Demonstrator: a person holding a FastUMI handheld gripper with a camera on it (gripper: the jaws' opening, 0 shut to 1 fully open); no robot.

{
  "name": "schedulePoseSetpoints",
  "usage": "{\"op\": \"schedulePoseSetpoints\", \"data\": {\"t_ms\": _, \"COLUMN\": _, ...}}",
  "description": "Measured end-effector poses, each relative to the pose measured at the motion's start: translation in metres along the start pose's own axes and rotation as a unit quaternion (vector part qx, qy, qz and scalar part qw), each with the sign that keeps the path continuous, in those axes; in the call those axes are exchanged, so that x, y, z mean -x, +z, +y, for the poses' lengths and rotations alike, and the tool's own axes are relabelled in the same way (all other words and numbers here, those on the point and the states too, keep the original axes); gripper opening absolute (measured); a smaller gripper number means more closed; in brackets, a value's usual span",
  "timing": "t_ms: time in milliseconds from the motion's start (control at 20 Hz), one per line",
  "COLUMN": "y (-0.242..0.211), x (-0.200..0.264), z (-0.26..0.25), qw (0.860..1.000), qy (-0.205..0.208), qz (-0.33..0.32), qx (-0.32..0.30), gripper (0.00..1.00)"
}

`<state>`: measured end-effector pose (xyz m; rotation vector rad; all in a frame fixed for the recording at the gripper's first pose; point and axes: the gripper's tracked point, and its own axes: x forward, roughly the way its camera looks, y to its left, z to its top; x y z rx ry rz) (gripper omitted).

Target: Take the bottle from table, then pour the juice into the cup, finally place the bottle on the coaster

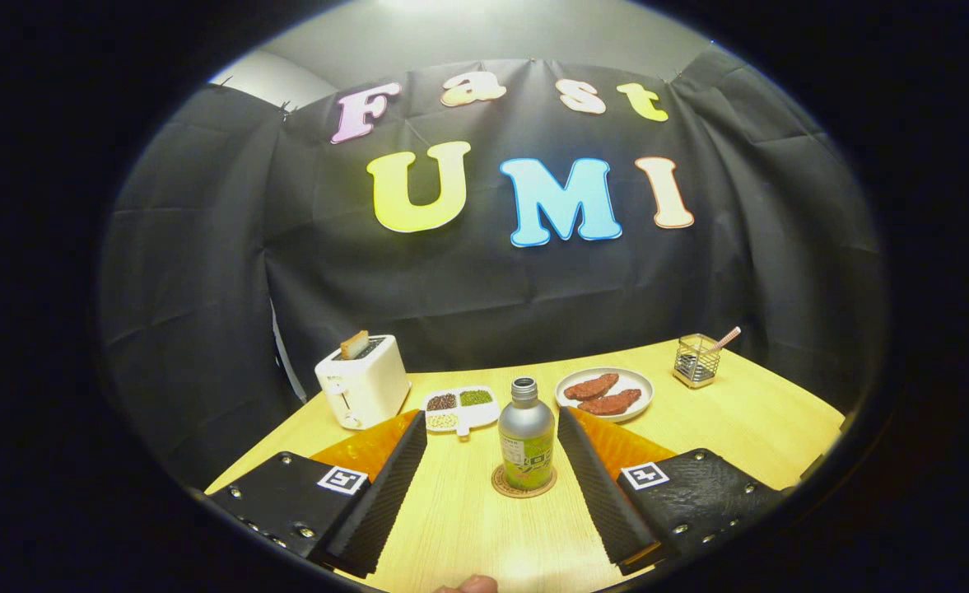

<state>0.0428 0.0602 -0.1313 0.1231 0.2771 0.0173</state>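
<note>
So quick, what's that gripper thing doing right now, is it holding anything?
Gripper: open, holding nothing; the bottle stands upright on its coaster between the spread fingers, touched by neither.

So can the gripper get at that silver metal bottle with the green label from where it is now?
Probably yes. The gripper is open, its fingers spread either side of the silver metal bottle, which stands upright on a round cork coaster with bare table before it.

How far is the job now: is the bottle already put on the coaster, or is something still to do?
The bottle stands upright on the coaster, so the last step looks done. The gripper is open, its fingers either side of the bottle, not touching it. No cup is visible, so pouring cannot be confirmed. Left: only withdrawing.
</note>
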Motion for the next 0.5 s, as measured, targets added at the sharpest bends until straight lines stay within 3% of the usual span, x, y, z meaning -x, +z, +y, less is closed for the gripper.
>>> {"op": "schedulePoseSetpoints", "data": {"t_ms": 500, "y": 0.026, "x": 0.022, "z": -0.003, "qw": 1.000, "qy": -0.003, "qz": -0.025, "qx": -0.005, "gripper": 0.96}}
